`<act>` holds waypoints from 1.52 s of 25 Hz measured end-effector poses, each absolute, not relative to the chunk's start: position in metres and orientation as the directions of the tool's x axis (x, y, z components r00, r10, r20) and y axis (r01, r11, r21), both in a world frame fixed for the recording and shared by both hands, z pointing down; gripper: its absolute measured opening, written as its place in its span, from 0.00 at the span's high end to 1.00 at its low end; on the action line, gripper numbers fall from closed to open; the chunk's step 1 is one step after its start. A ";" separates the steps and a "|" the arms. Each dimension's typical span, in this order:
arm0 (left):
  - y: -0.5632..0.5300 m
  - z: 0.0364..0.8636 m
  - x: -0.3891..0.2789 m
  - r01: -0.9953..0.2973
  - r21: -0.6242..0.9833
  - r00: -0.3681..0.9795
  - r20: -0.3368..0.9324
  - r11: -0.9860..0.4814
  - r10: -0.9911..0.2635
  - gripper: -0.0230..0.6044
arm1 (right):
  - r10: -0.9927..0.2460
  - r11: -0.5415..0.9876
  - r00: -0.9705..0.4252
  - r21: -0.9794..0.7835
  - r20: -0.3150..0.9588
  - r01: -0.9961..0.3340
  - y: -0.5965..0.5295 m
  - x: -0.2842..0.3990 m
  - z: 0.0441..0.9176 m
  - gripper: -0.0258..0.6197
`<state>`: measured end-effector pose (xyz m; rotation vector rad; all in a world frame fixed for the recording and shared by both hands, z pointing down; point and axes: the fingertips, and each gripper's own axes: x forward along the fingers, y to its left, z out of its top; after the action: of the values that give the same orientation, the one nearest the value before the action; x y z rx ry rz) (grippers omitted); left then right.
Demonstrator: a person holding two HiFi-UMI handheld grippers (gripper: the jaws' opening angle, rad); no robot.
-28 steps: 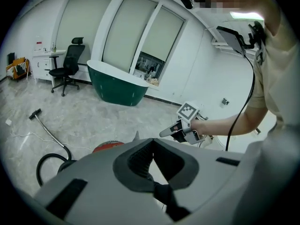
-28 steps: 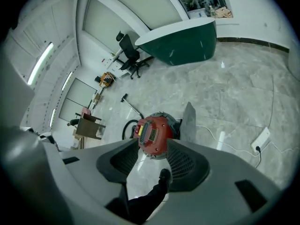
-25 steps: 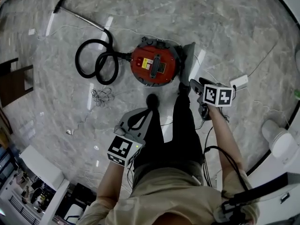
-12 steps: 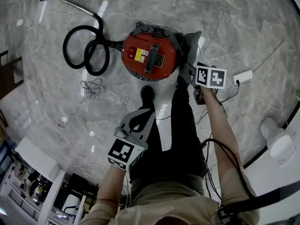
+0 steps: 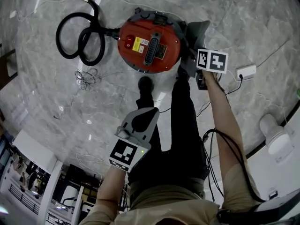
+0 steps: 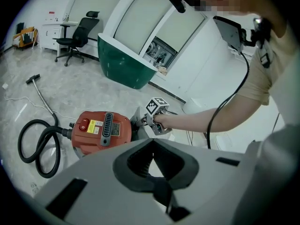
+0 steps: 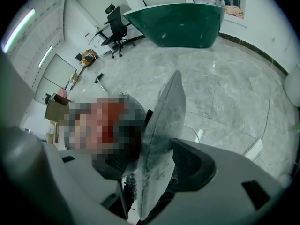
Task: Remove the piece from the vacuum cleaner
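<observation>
Red vacuum cleaner [image 5: 147,43] sits on the grey marble floor [image 5: 243,22]. Its black hose [image 5: 75,39] lies coiled at its left in the head view. Grey flat piece [image 7: 161,135], dusty, stands on edge against the cleaner's right side.

Right gripper [image 7: 152,177]: jaws have just been opening and now stand released and wide. The piece is between them, with no pad seen clamping it.

Left gripper [image 6: 152,144]: clenched, tips together, nothing between. It is held back from the cleaner, beside the person's black trouser leg [image 5: 183,121].

White power strip [image 5: 247,71] lies on the floor to the right, well apart from the cleaner
</observation>
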<state>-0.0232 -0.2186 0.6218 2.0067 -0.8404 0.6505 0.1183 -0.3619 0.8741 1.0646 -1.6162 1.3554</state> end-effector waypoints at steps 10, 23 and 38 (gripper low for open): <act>-0.218 0.628 -0.025 -0.755 0.515 0.644 0.699 -0.405 -0.311 0.96 | -0.120 0.101 -0.387 -0.376 0.914 -0.921 -0.361 0.122 0.877 0.58; -0.212 0.636 -0.014 -0.742 0.532 0.657 0.698 -0.408 -0.285 0.96 | -0.044 0.080 -0.409 -0.405 0.911 -0.911 -0.331 0.128 0.893 0.58; -0.215 0.642 0.001 -0.719 0.556 0.682 0.681 -0.417 -0.267 0.96 | -0.063 0.226 -0.356 -0.334 0.933 -0.915 -0.325 0.136 0.899 0.89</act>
<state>0.0014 -0.2154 0.6418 1.9894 -0.7617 0.6305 0.1363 -0.3251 0.8993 0.9309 -1.6376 1.2432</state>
